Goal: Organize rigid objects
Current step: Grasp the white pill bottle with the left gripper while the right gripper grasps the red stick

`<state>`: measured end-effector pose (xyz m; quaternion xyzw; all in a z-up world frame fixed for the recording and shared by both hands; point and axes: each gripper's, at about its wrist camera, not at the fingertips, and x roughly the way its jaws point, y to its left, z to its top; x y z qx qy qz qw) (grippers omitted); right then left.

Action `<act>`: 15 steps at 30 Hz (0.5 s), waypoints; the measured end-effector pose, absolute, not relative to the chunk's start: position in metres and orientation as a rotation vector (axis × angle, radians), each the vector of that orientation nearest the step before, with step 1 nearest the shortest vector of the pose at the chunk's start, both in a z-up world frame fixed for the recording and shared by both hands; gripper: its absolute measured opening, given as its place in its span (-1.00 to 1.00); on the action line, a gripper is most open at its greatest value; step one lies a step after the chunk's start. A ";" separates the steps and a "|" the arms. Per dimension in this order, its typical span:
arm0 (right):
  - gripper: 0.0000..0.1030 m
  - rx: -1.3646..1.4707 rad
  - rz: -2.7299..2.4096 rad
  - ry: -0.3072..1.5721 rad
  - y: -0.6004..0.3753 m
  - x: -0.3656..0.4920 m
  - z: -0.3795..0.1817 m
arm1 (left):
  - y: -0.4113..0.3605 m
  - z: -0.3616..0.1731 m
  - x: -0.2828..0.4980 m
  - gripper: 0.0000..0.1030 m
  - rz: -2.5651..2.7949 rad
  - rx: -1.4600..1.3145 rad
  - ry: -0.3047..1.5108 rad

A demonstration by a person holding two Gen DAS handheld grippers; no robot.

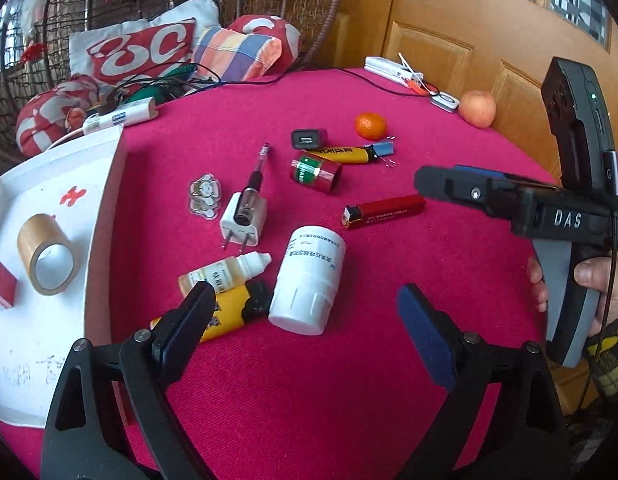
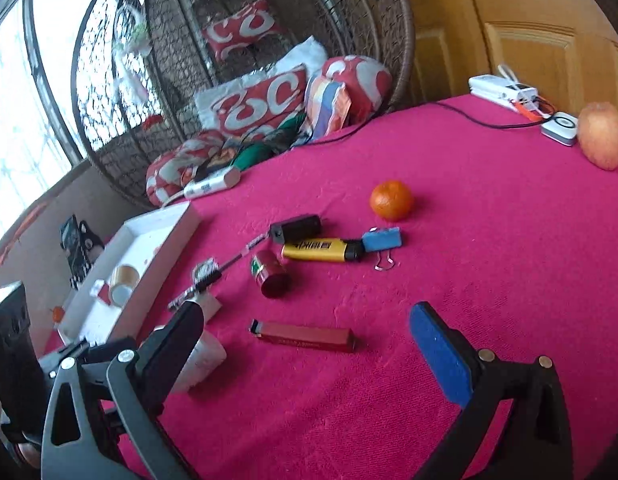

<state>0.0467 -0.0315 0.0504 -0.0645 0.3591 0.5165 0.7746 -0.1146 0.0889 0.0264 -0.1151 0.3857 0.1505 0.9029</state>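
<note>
My left gripper (image 1: 305, 300) is open low over the pink tablecloth (image 1: 309, 380). A white pill bottle (image 1: 309, 276) lies on its side just beyond and between the fingertips, untouched. By the left finger lie a yellow lighter (image 1: 229, 312) and a dropper bottle (image 1: 225, 272). My right gripper (image 2: 307, 316) is open above a red lighter (image 2: 305, 336) and holds nothing; from the left wrist it shows as right gripper (image 1: 425, 182) coming in from the right. A white tray (image 1: 105, 200) at the left holds a tape roll (image 1: 49, 256) and a small red box (image 1: 3, 288).
Farther back lie a white plug (image 1: 245, 216), a pen (image 1: 257, 176), a red can (image 1: 317, 172), a second yellow lighter (image 1: 345, 154), a black adapter (image 1: 309, 138), a blue clip (image 1: 383, 150), a tangerine (image 1: 371, 125) and an apple (image 1: 477, 108). Cushions and cables crowd the far edge.
</note>
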 end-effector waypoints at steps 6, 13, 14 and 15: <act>0.96 -0.461 1.260 0.699 -0.006 0.034 0.043 | 0.086 0.011 -0.089 0.59 0.309 -0.197 0.865; 0.31 -0.690 1.374 0.715 0.024 0.025 0.028 | 0.084 0.005 -0.077 0.40 0.326 -0.145 0.897; 0.26 -0.710 1.386 0.711 0.024 0.022 0.026 | 0.084 0.004 -0.076 0.26 0.329 -0.130 0.902; 0.23 -0.725 1.392 0.710 0.024 0.020 0.024 | 0.084 0.002 -0.077 0.17 0.327 -0.127 0.906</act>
